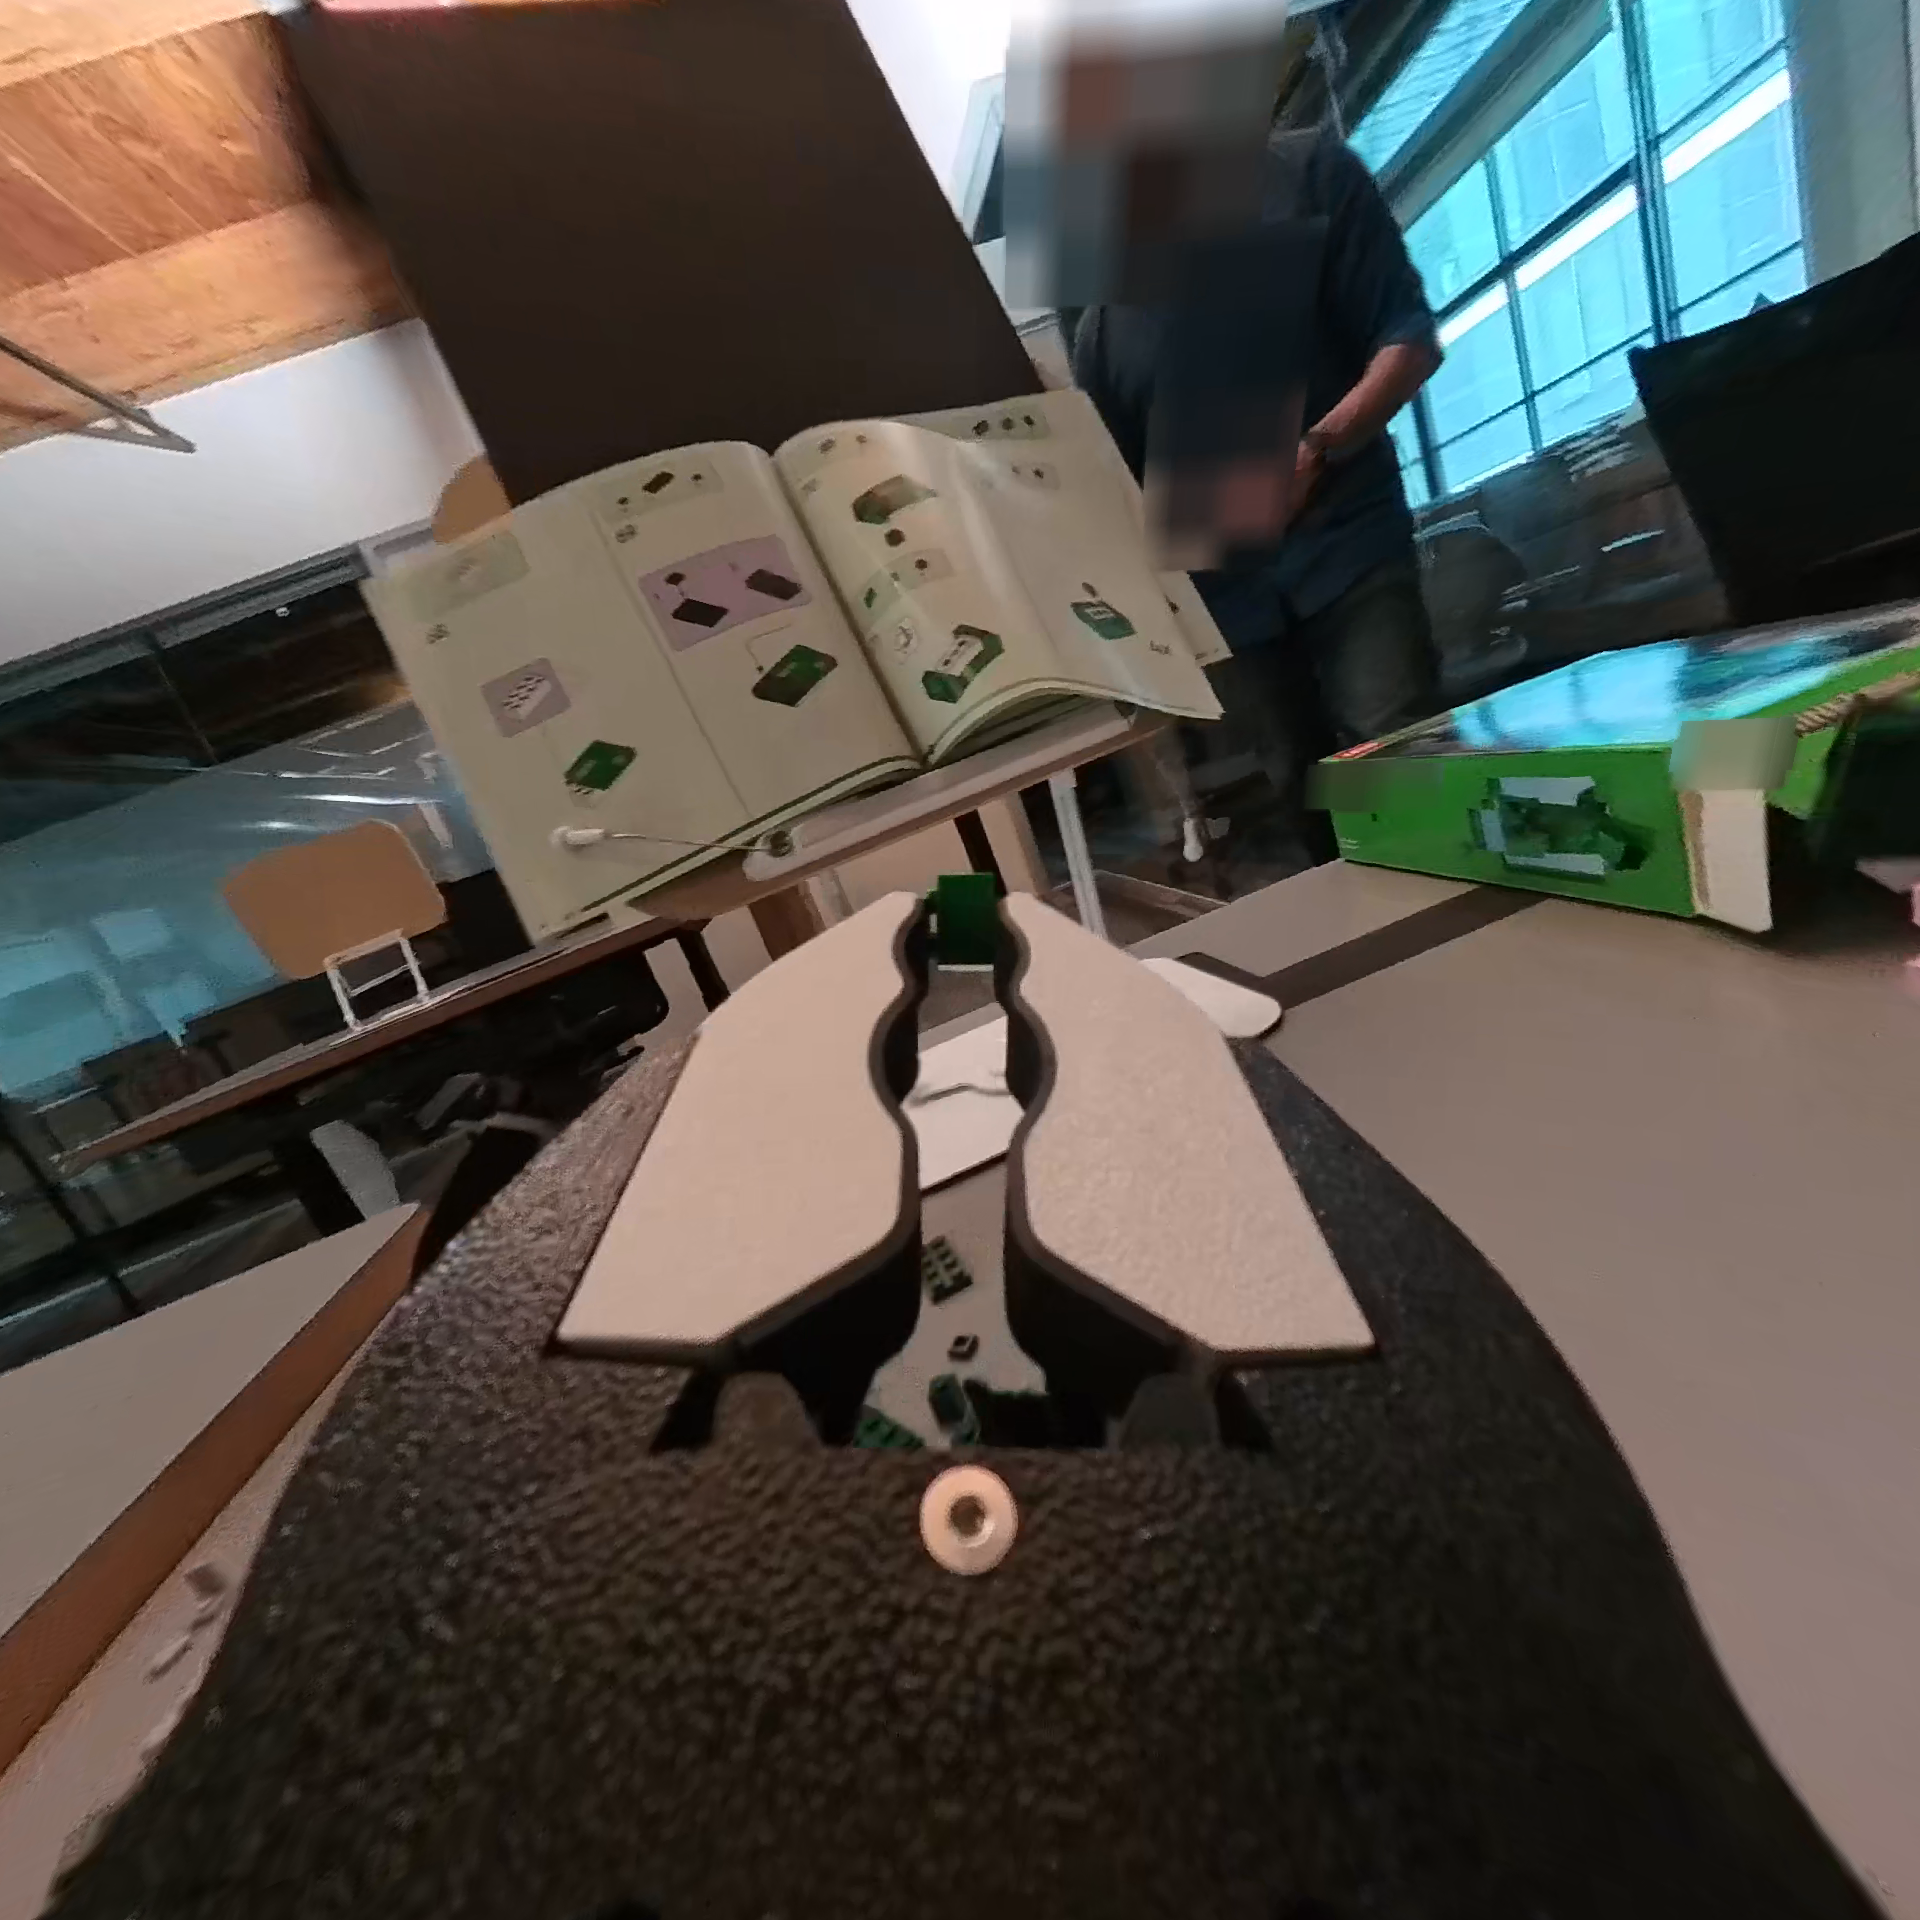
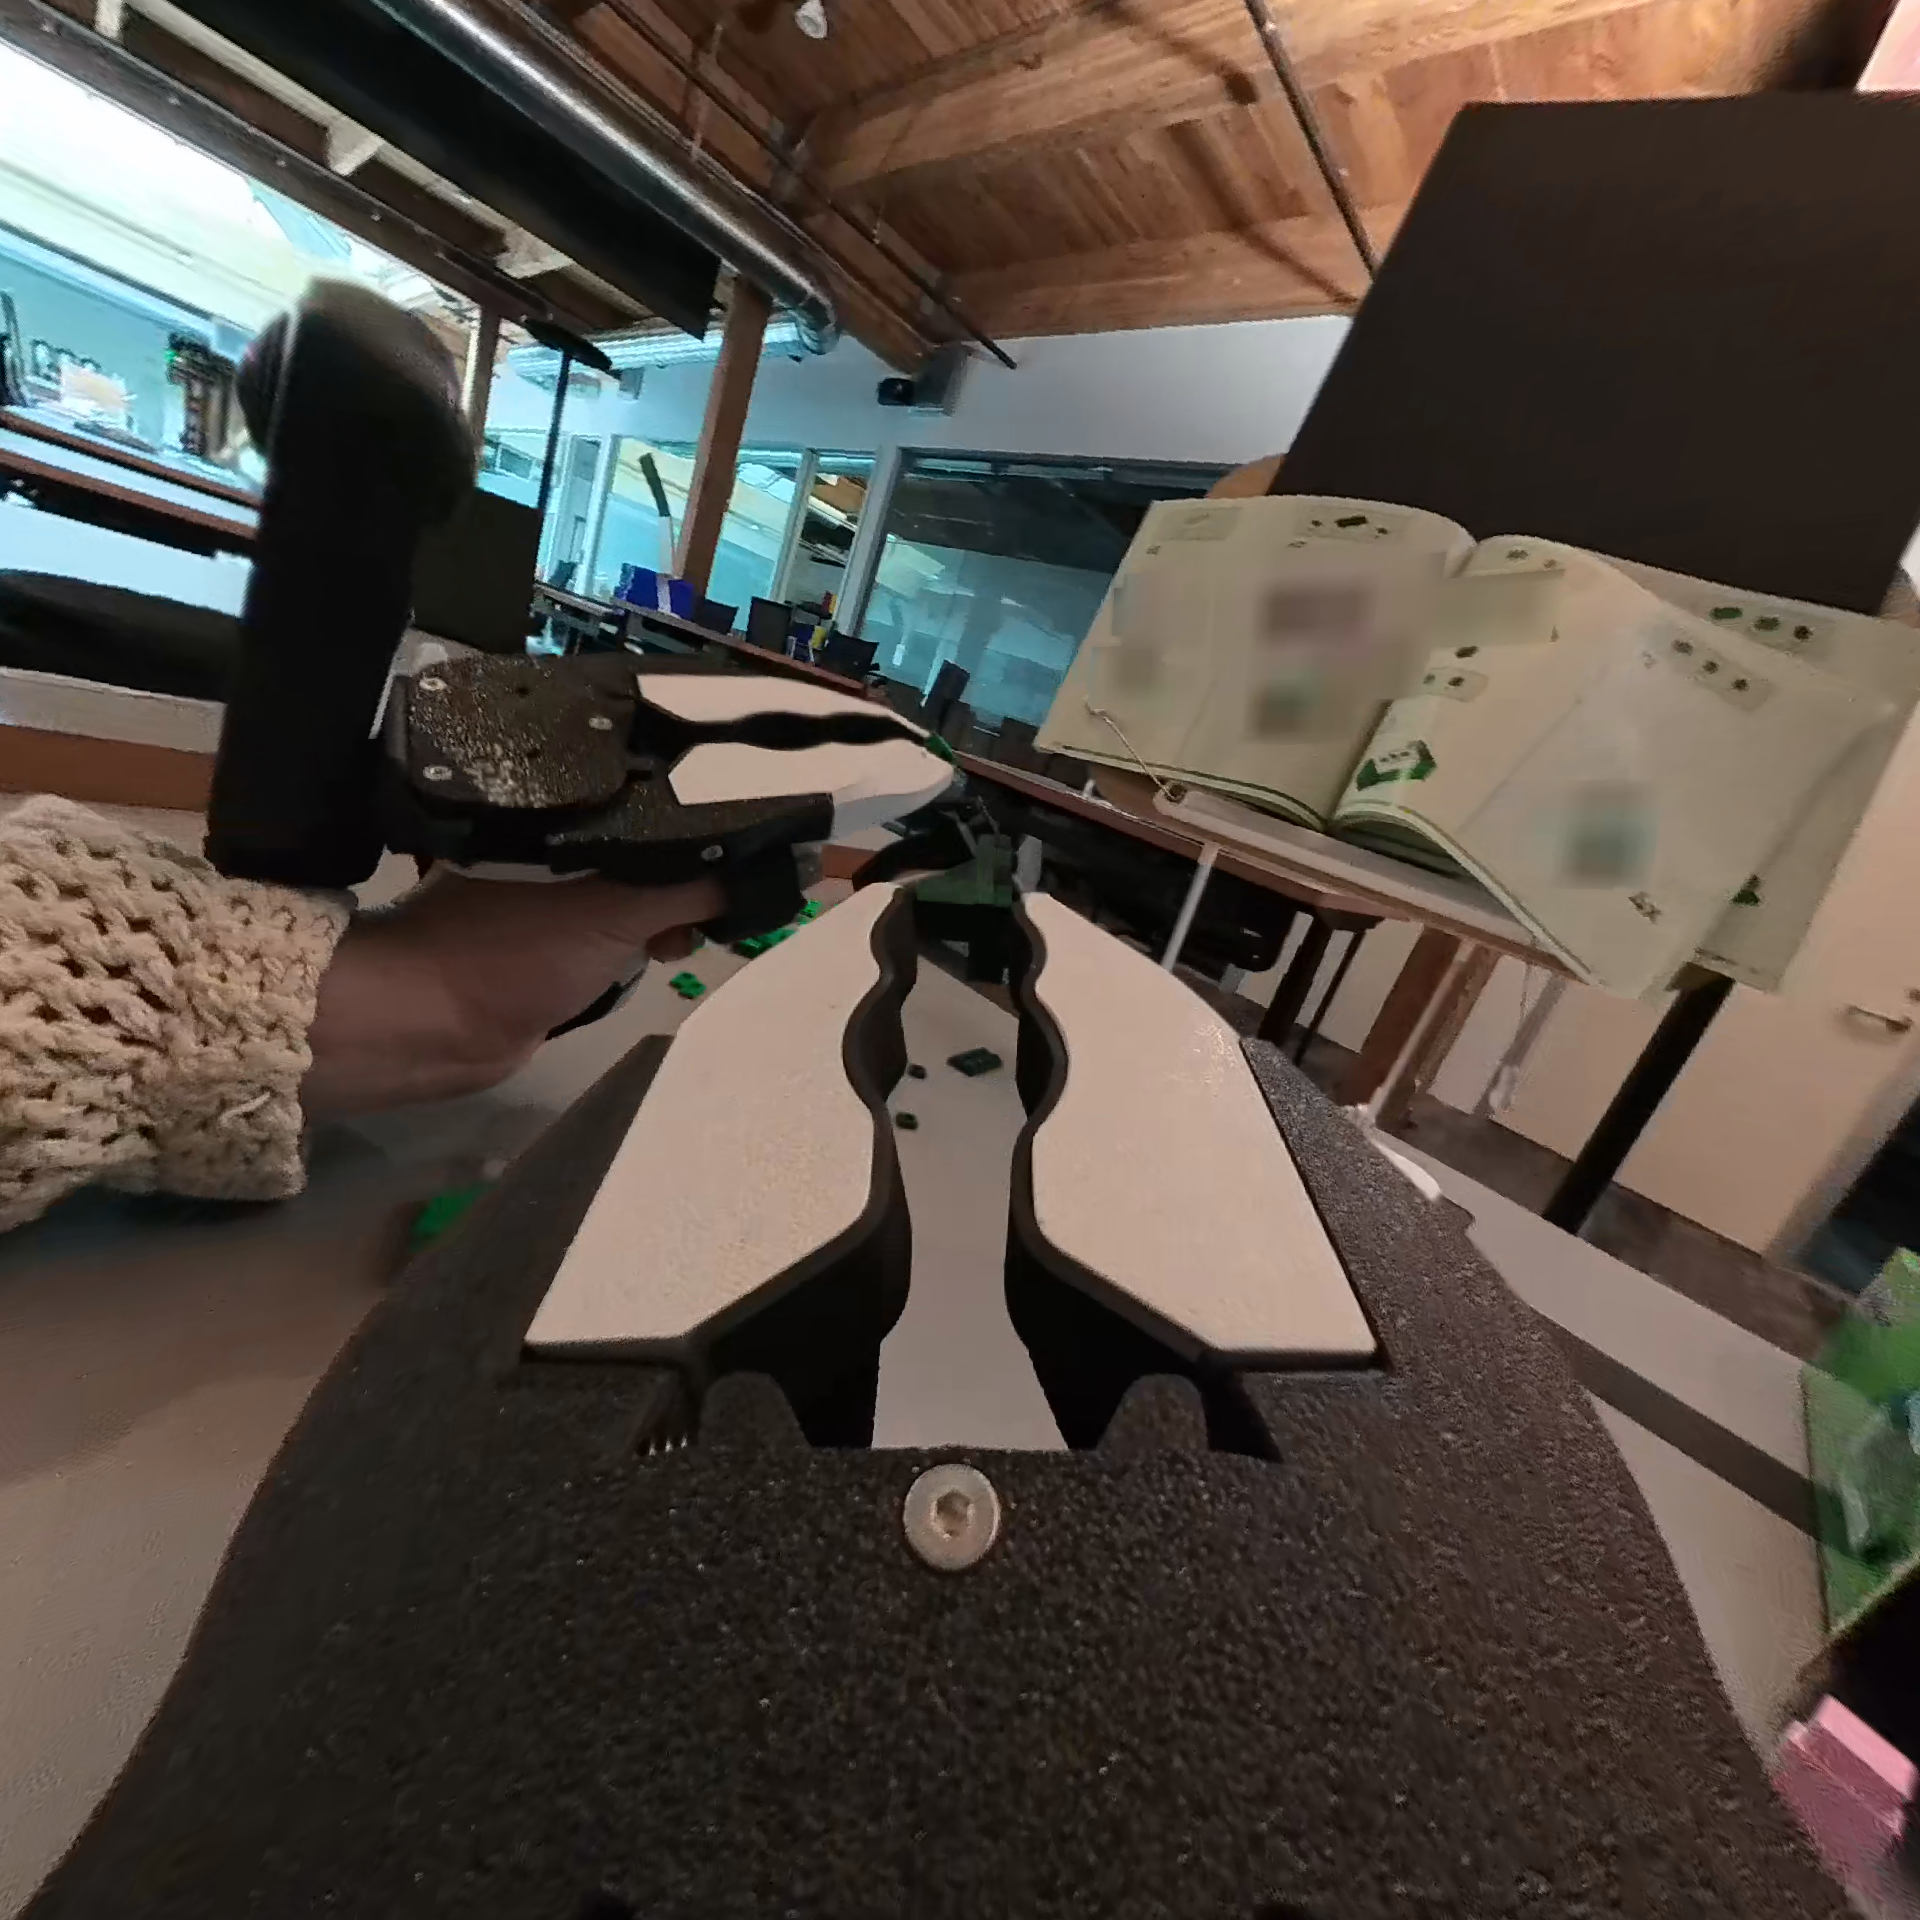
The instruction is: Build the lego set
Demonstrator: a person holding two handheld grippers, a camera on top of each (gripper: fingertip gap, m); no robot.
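Observation:
My left gripper is shut on a small dark green lego piece held at its fingertips above the table. It also shows in the right wrist view, raised at the left with a speck of green at its tip. My right gripper is shut on a green lego assembly at its tips, just below and right of the left gripper's tip. Loose green bricks lie on the grey table. More of them show between the left fingers.
An open instruction booklet rests on a stand behind the table, backed by a dark board. A green lego box lies at the far right. A person stands beyond it. A hand in a knitted sleeve holds the left gripper. One gripper's finger ends stand about 12 centimetres off the other's.

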